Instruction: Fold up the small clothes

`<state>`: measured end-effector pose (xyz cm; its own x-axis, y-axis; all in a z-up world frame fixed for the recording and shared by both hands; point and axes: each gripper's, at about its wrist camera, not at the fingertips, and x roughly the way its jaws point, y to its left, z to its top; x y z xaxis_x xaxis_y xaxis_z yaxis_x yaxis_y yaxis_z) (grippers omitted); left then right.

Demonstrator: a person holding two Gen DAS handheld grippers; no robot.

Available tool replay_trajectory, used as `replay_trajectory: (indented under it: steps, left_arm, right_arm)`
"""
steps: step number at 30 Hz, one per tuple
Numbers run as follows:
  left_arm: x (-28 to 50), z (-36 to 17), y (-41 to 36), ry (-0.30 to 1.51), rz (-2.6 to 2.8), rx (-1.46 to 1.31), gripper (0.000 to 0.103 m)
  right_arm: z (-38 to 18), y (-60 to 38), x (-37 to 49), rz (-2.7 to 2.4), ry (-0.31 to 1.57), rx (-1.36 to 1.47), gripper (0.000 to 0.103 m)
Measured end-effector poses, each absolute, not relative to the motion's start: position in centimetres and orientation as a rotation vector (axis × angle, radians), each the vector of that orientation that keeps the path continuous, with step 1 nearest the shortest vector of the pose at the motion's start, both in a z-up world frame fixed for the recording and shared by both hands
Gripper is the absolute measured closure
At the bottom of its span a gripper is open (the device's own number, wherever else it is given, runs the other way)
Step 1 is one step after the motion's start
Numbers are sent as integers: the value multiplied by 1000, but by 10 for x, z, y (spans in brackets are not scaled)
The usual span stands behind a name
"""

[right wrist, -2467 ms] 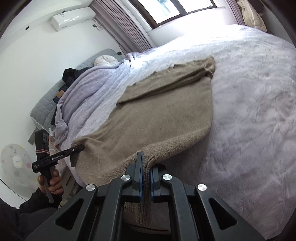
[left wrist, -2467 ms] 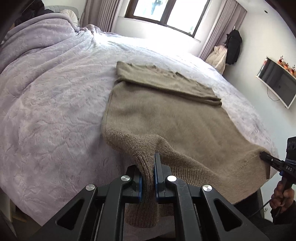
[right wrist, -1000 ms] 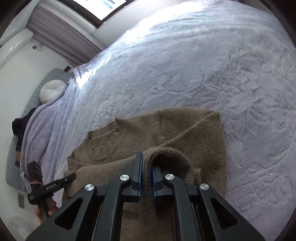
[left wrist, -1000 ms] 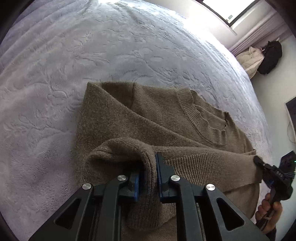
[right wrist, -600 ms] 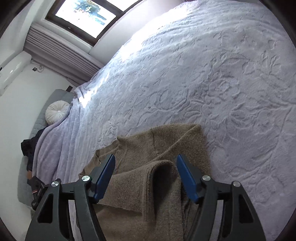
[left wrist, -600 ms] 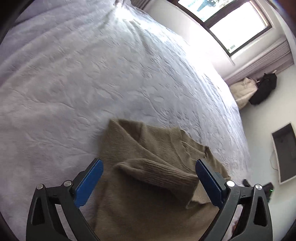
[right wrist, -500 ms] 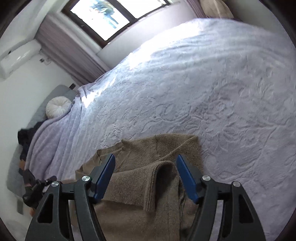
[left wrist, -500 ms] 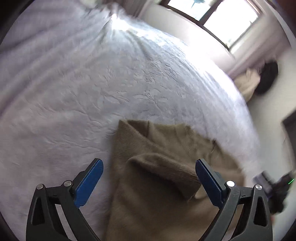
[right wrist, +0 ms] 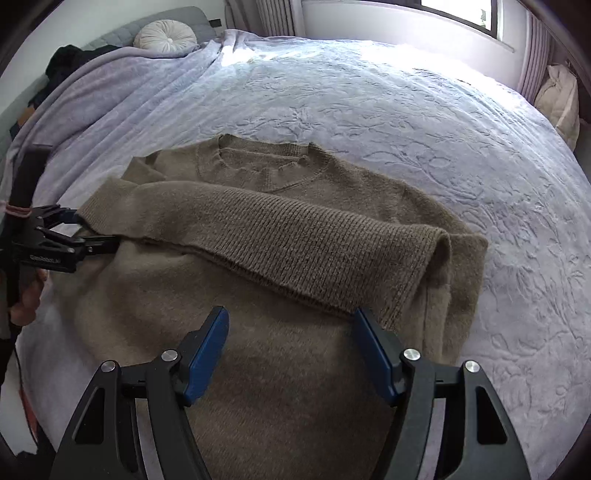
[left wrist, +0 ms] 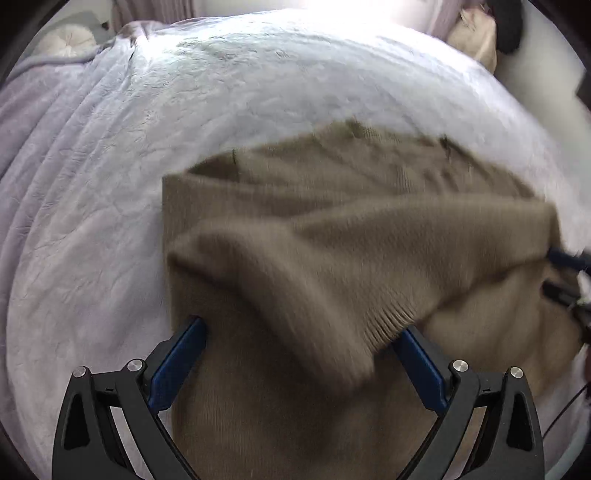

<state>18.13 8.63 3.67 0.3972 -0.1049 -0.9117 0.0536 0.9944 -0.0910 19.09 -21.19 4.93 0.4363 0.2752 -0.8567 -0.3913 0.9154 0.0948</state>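
A brown knit sweater (right wrist: 280, 236) lies on the bed, its ribbed hem folded up over the body to just below the neckline (right wrist: 258, 162). My right gripper (right wrist: 291, 325) is open and empty, just above the fold's near edge. My left gripper (left wrist: 295, 332) is open, its blue pads either side of the folded hem corner; the left wrist view is blurred. The sweater (left wrist: 351, 229) fills that view. In the right wrist view the left gripper (right wrist: 92, 230) stands open at the fold's left corner. The right gripper (left wrist: 565, 273) shows at the right edge of the left wrist view.
The bed is covered by a pale lilac embossed quilt (right wrist: 406, 103). A round white cushion (right wrist: 166, 35) and dark clothes (right wrist: 62, 62) lie at the headboard. A beige bag (right wrist: 559, 96) stands by the curtains at the right.
Both grippers carried the sweater's hem up toward the neckline, opened and let it go. They have since drawn back toward the near side, jaws still open.
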Motion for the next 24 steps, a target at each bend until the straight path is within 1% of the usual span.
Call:
replay_trajectory:
  steps: [6,10,12,17,19,21,22,24]
  left_arm:
    - [246,42,134,1128,-47,-411,3]
    - [249,43,160,1100,19,-530,3]
    - [237,43,164,1096,24,-507,3]
    - [220,54,145,1069,44,-334,3]
    - [225,61,118,1057,46,-178,3]
    - [226,70,110,994,96,-81,3]
    - [229,71,117,987,127,-87,3]
    - [234,62,142,1043,155,-153,3]
  right_arm:
    - [67,-233,246,361,987,59,30]
    - [82,-249,259,295,934,158,30]
    - [86,-253,252,276,918,147,30]
    - [103,-235,225,226,800,-29,30]
    - [99,-214,231,298,850,-49,30]
    - [90,-190,235,335,901,-97,30]
    - [84,-182,238,333,930,-127,30]
    - [64,-184,249,252,1001,-155,30]
